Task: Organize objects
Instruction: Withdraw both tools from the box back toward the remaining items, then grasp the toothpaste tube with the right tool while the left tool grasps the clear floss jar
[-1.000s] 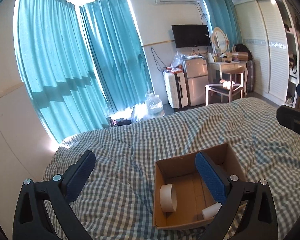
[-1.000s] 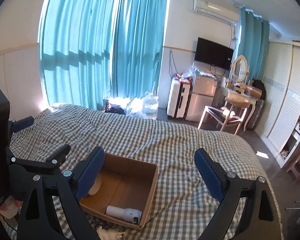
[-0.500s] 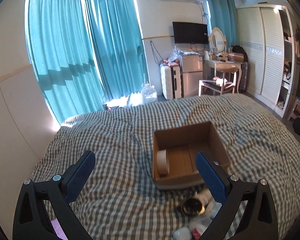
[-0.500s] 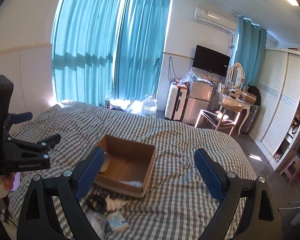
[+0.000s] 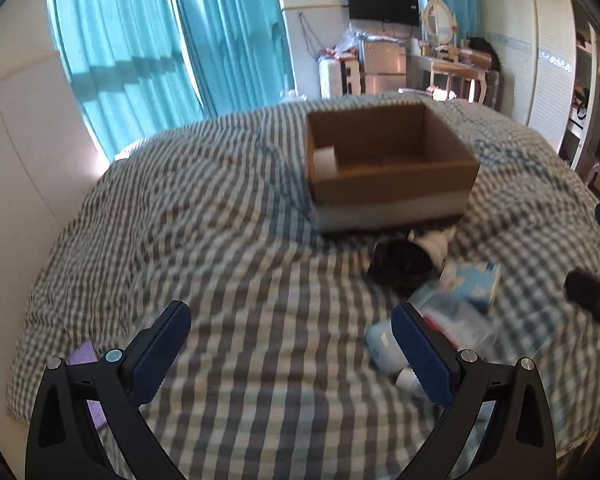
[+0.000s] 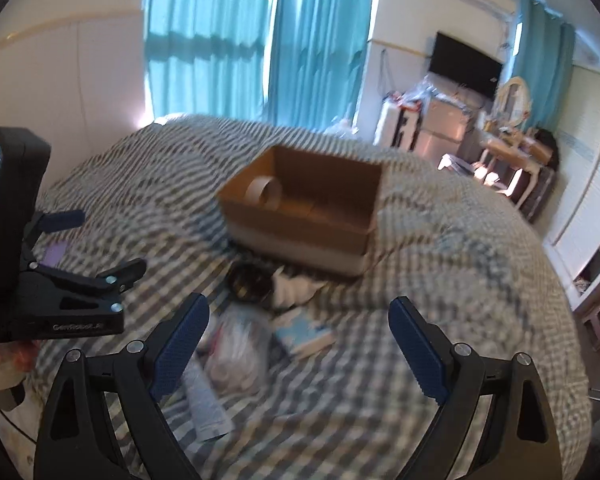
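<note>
An open cardboard box (image 5: 396,184) (image 6: 300,236) sits on the checked bed with a roll of tape (image 6: 265,194) inside at its left. In front of it lies a blurred pile: a black coiled thing (image 5: 400,264) (image 6: 248,284), a black-and-white cloth (image 6: 292,290), a light blue packet (image 5: 474,280) (image 6: 304,332), a clear plastic bag (image 6: 236,352) and a white tube (image 6: 206,400). My left gripper (image 5: 292,354) is open and empty, above the bed left of the pile. My right gripper (image 6: 300,344) is open and empty, just above the pile.
A small purple item (image 5: 82,354) lies at the bed's near left edge. The white headboard wall (image 5: 24,128) is on the left. Teal curtains (image 5: 168,40), suitcase, fridge, dressing table and wardrobe (image 5: 548,56) stand beyond the bed.
Both grippers have pulled back from over the box and tilted down. The pile in front of the box has come into view. Both stay open.
</note>
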A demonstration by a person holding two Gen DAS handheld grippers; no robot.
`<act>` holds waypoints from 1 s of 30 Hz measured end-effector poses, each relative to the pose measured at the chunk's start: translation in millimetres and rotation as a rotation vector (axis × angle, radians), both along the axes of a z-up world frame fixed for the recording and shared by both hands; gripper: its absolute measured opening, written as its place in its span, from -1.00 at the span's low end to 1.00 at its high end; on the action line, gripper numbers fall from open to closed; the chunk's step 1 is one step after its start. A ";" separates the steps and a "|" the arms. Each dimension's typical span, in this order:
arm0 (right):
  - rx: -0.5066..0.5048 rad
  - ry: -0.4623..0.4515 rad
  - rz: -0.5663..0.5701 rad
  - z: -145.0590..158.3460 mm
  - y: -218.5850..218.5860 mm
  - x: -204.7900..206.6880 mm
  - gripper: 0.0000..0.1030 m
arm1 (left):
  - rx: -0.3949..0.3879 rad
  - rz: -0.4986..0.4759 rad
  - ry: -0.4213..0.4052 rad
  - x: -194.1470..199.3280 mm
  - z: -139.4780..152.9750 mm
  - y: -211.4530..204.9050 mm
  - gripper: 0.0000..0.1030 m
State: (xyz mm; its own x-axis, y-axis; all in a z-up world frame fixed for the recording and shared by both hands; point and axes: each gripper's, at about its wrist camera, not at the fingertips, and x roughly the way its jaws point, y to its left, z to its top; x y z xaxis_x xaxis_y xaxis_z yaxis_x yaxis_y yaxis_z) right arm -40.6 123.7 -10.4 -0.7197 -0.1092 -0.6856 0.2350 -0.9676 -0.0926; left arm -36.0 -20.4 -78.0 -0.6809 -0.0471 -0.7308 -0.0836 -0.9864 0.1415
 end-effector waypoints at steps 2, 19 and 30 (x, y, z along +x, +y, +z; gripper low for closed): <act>0.000 -0.051 0.040 -20.2 -11.3 -1.2 0.78 | 0.002 0.015 -0.023 3.9 -13.2 -6.7 1.00; 0.055 -0.339 0.190 -130.6 -60.4 -2.2 -0.29 | 0.025 0.050 -0.060 7.7 -39.8 -27.5 1.00; 0.018 -0.182 0.162 -74.4 -33.2 18.4 -0.50 | 0.043 0.043 -0.057 7.3 -32.3 -21.2 1.00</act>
